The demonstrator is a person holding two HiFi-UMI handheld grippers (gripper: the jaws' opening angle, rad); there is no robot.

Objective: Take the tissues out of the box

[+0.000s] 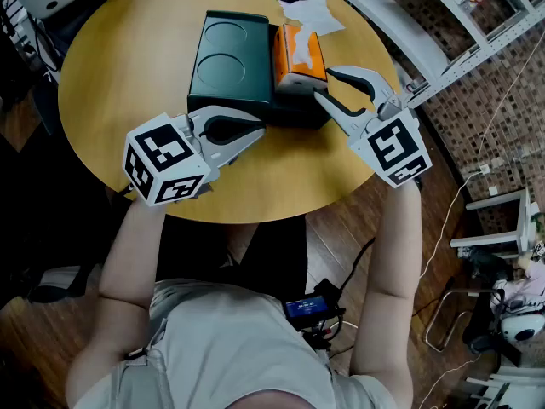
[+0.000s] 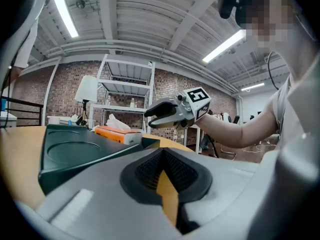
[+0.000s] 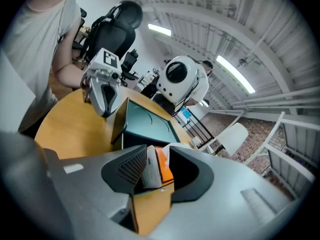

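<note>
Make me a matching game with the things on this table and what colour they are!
Things:
1. tissue box
2. case with two circles on top
3. table
4. loose tissues

Colours:
A. dark green
B. white
C. orange
D. yellow-brown

Pairs: 1-C, 2-A, 3-D, 4-B
</note>
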